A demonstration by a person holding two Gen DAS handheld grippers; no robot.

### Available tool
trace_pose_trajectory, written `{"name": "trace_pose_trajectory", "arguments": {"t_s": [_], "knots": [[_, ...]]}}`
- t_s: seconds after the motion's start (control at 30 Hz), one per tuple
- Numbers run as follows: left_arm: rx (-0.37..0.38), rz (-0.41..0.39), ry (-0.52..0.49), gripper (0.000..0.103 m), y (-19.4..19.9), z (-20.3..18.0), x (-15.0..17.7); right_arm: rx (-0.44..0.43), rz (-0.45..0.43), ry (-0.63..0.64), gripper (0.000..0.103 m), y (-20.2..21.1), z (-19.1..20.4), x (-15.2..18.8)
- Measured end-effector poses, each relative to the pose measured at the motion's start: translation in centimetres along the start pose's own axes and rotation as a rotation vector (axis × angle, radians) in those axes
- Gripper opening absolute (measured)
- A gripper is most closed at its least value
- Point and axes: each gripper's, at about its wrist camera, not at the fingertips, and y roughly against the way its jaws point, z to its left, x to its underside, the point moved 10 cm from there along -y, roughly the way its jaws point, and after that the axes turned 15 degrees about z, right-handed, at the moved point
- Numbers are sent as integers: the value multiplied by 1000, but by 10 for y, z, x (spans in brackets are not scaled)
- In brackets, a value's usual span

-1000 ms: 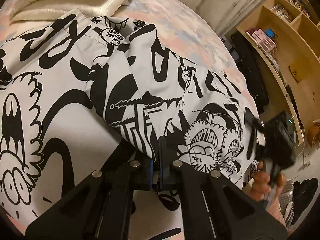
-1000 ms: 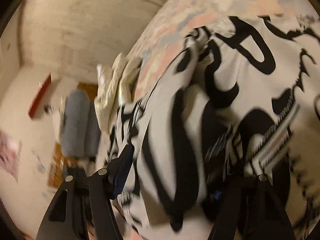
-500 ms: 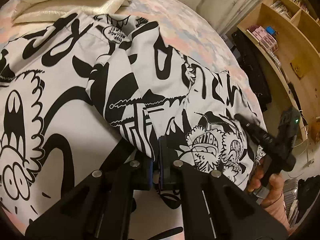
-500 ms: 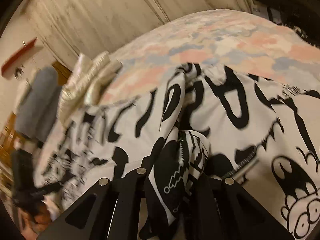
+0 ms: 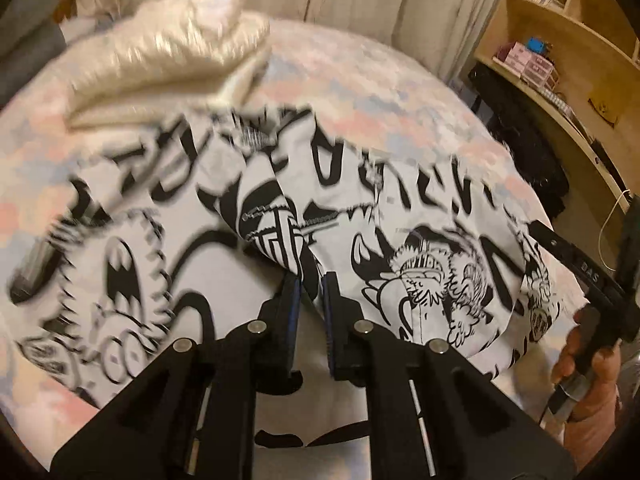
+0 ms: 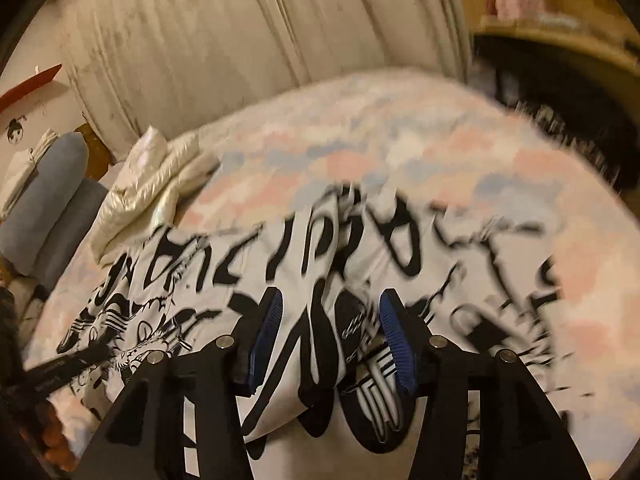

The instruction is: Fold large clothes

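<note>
A large white garment with black cartoon print (image 5: 420, 216) lies spread over the bed, partly folded onto itself. My left gripper (image 5: 310, 284) has a raised fold of it pinched between its tips, and its jaws are opening slightly. My right gripper (image 6: 332, 320) is opening. Its blue pads (image 6: 268, 320) stand wide apart, with a bunched fold and a striped cuff of the garment (image 6: 320, 240) loose between them. In the left wrist view the right gripper's finger (image 5: 580, 264) and the hand (image 5: 588, 360) holding it show at the garment's right edge.
The bed has a pastel pink and blue cover (image 5: 380, 92). A cream quilted bundle (image 5: 160, 48) lies at its far left. Wooden shelves (image 5: 560, 40) and dark items (image 5: 520, 140) stand along the right side. Grey-blue cushions (image 6: 52, 200) and a curtain (image 6: 240, 40) lie beyond.
Both grippers have risen and drawn back from the bed. The right gripper closed on a bunch of cloth, then spread its jaws again. The left jaws have parted a little.
</note>
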Motion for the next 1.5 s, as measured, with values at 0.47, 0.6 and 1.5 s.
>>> {"name": "trace_pose_trajectory", "arguments": {"t_s": [0.47, 0.6, 1.5], "knots": [[15, -92, -76, 8, -3, -53, -68, -108, 95, 137, 45, -44, 105, -3], [-28, 44, -53, 8, -64, -44, -66, -70, 165, 145, 44, -86, 108, 7], [-119, 44, 67, 12, -63, 2, -16, 67, 149, 18, 44, -96, 24, 42]]}}
